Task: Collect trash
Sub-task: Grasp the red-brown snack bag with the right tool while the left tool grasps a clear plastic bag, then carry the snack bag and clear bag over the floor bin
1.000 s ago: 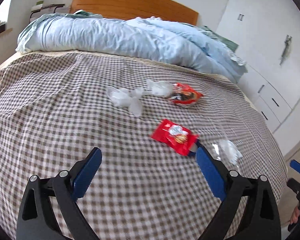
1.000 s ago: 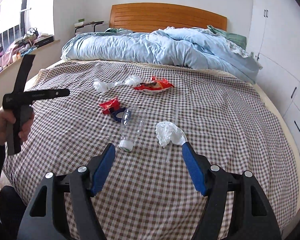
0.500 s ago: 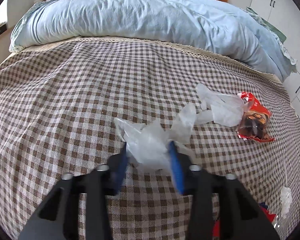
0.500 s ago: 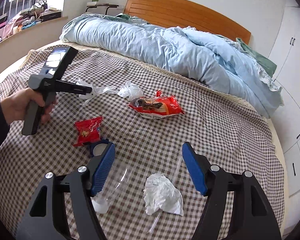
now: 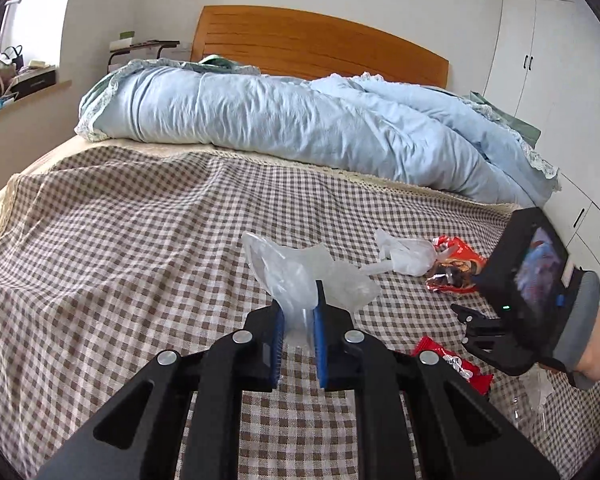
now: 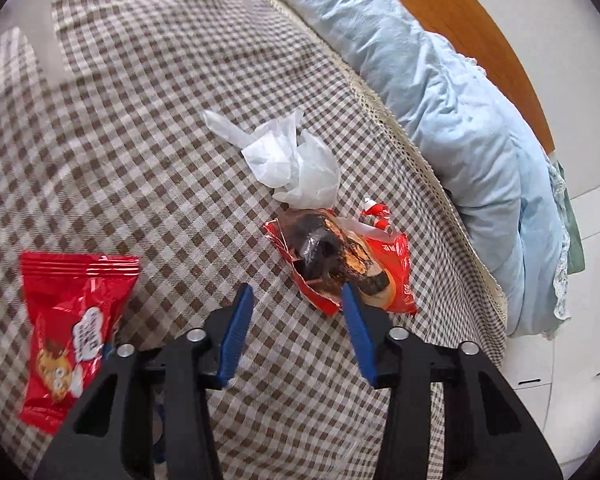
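My left gripper (image 5: 299,312) is closing on a clear plastic bag (image 5: 292,272); its blue pads press the bag's neck and the rest fans out above the checked bedspread (image 5: 140,260). My right gripper (image 6: 296,288) hangs low over the bed with its jaws closing and still apart. An opened red snack wrapper (image 6: 340,264) lies just past its tips, the right fingertip (image 6: 346,292) at the wrapper's near edge. A crumpled white plastic bag (image 6: 292,160) lies beyond that wrapper. A sealed red snack packet (image 6: 68,320) lies to the left.
A rumpled light-blue duvet (image 5: 300,120) fills the head of the bed below a wooden headboard (image 5: 320,44). White wardrobe doors (image 5: 540,40) and drawers stand on the right. A person's hand (image 5: 592,352) holds the right gripper. More clear plastic (image 5: 532,392) lies near it.
My left gripper went forward from open, shut on the clear plastic bag and drew back with it. My right gripper dropped toward the opened red wrapper, rolled, and its jaws narrowed.
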Demonstrator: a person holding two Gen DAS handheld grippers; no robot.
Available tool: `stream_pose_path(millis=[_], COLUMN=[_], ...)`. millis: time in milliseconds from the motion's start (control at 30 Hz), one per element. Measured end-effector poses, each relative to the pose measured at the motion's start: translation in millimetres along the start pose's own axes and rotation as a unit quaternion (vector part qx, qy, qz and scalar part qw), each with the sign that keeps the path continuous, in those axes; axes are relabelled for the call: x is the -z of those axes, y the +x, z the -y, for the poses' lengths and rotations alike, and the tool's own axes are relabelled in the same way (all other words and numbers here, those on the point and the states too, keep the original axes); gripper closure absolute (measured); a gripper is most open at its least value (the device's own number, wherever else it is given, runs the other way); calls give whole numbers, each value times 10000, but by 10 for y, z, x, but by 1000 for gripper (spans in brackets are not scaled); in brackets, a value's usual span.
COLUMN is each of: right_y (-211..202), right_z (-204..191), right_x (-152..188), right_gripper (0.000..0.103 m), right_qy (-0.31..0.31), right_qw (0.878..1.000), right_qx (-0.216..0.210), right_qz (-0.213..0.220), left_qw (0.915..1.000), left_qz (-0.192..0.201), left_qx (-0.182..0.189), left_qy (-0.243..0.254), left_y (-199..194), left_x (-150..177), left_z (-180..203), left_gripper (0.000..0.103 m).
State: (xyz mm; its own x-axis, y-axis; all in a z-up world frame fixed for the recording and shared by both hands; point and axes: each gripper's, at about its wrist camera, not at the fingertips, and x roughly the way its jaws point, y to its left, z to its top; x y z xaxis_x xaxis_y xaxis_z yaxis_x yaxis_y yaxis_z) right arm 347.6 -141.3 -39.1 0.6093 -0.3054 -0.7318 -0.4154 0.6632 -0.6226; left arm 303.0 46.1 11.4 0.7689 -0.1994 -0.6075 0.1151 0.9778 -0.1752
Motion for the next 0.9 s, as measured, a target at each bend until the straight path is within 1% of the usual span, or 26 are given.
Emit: stream_pose_path(millis=[33,100,133,167,267,300,367,400,433,467,567,667,767,800,900], right_y=[60,84,17,-100,-628,-830,-1270,-1474,-1700,-1914,-2473,-2900,-3197,-3252,-3402], right_z=[11,63,98,131,365,480,727,819,912,981,1105,1146,1080,1027,871], right_x=[-29,-29,10,52,329,462,801,971,1190,1419,2079,2716,3340,3513,4072], right_gripper=[82,84,88,92,95,95,96,96,96,97,98,99,99,99,99], right_qy=[50,232,340,467,1012,1238,1752,2000,2264,2507,3089,3520,3826,3878,4143], right_qw=[9999,9995,9993,9989,9929,9889,9767,9684,9573,9474,9200,8964,8789,8767,8703], right_qx=[100,154,111,30,-125,-275,-614,-823,-1071,-1203,-1428,-1581,-1734,-1767,-1682], right_qz=[-72,-117,-65,87,605,777,1077,1242,1441,1583,1945,2181,2259,2230,2067], left_qw=[10000,10000,10000,9999,9998,9997,9993,9990,9985,9978,9953,9913,9858,9835,9771], left_qz=[7,83,95,108,211,250,339,393,436,465,516,550,288,228,42], left_qx=[38,12,-22,-47,-13,33,86,129,209,318,629,1026,1555,1688,1988], left_qy=[5,6,1,13,43,47,115,190,270,339,519,616,573,606,758], left_y=[-42,-89,-100,-125,-228,-279,-419,-520,-617,-734,-1118,-1543,-1836,-1928,-2146], left_x=[-11,-32,-45,-45,-71,-85,-96,-101,-103,-98,-14,203,494,590,839], left_z=[-4,-14,-18,-21,7,32,119,191,269,359,624,841,1049,1138,1419], left_gripper=[93,93,93,93,93,93,93,93,93,93,93,93,93,93,93])
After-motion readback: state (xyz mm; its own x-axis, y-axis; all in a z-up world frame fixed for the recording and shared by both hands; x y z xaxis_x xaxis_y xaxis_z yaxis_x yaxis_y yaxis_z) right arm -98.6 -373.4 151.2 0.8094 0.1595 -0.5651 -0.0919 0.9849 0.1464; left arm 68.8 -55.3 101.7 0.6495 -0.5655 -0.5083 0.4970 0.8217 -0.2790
